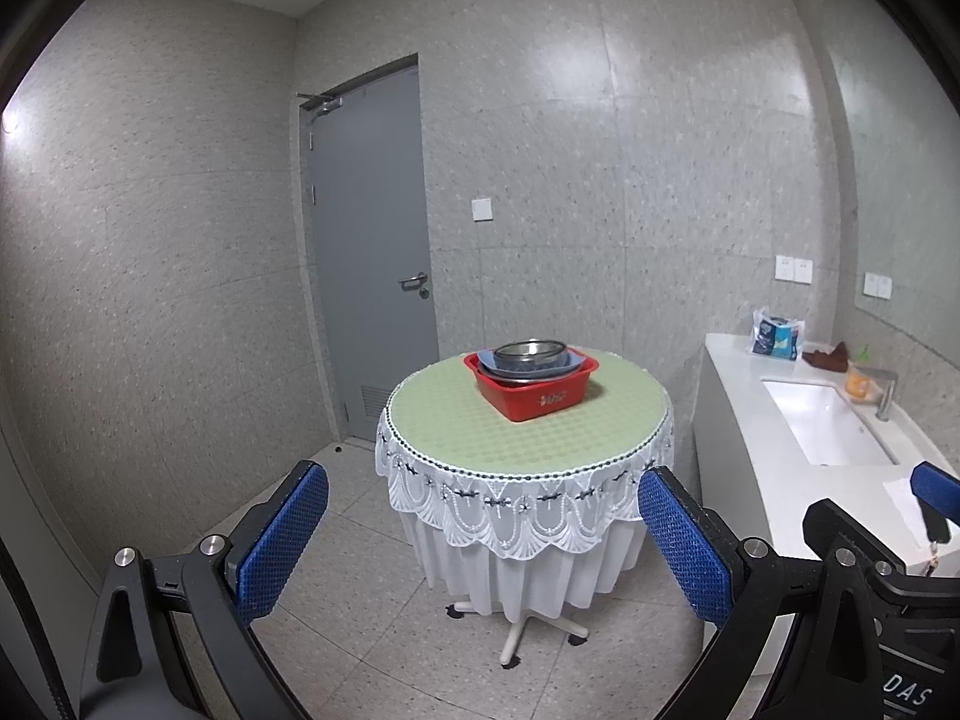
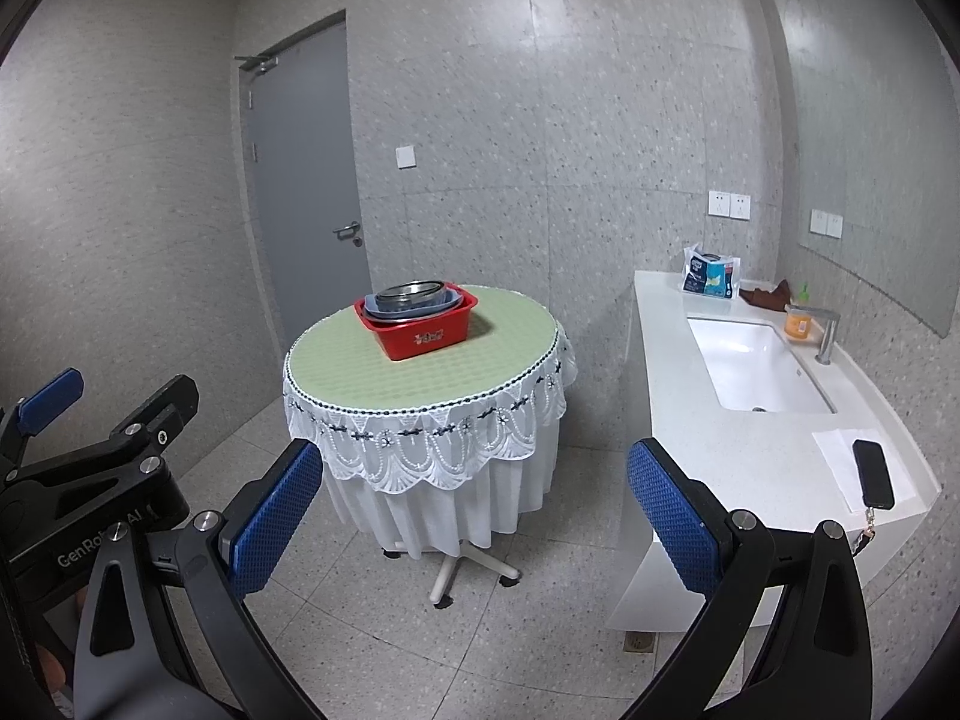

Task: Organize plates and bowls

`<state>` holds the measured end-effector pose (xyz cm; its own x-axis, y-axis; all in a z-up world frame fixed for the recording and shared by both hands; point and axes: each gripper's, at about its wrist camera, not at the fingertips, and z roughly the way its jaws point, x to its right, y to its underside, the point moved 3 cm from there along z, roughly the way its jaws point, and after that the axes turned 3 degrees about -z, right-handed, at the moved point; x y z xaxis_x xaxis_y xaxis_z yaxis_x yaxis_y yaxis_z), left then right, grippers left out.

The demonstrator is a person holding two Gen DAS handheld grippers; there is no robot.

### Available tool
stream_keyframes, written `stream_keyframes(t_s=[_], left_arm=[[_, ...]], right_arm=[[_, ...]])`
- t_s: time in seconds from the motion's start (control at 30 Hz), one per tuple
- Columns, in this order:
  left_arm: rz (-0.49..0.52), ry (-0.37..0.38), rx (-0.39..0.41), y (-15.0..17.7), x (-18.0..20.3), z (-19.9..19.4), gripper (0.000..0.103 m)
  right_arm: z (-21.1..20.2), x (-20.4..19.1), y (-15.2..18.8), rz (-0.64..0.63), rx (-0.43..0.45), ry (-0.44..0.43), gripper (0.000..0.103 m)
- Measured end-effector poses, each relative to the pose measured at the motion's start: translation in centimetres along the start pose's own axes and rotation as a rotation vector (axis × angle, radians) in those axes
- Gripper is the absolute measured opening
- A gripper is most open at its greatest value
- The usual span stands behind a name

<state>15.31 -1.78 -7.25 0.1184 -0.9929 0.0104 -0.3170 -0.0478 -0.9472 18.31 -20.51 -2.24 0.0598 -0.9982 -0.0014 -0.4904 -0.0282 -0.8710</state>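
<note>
While both the left hand-held gripper point(image 1: 483, 546) and the right hand-held gripper point(image 2: 474, 522) are held apart and empty low in the frame, the bowls point(image 1: 531, 357) are seen nested in a red basin point(image 1: 531, 393) at centre on the worktop point(image 1: 516, 438). Either a finished stacking or dishes awaiting sorting is fitted. Their number cannot be counted.

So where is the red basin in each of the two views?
Left wrist view: the red basin sits just right of centre, on the far part of the round table.
Right wrist view: the red basin is left of centre, on the table's far part.
Shared landmark: the grey door stands behind and left of it.
</note>
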Motion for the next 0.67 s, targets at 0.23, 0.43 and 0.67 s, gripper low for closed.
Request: stream_keyframes(t_s=[0.23,0.43,0.67], left_arm=[[0.003,-0.005,-0.027,-1.3,0.6,2.8,0.102],[0.009,-0.009,-0.037,-2.6,0.9,6.0,0.102],[0.02,-0.018,-0.028,-4.5,0.9,11.5,0.102]], right_arm=[[1.9,0.0,-0.9,0.005,-0.027,0.002,0.103],[4.4,-0.1,-1.7,0.013,-0.039,0.004,0.103],[9.1,-0.4,-3.4,0.03,-0.057,0.016,0.103]])
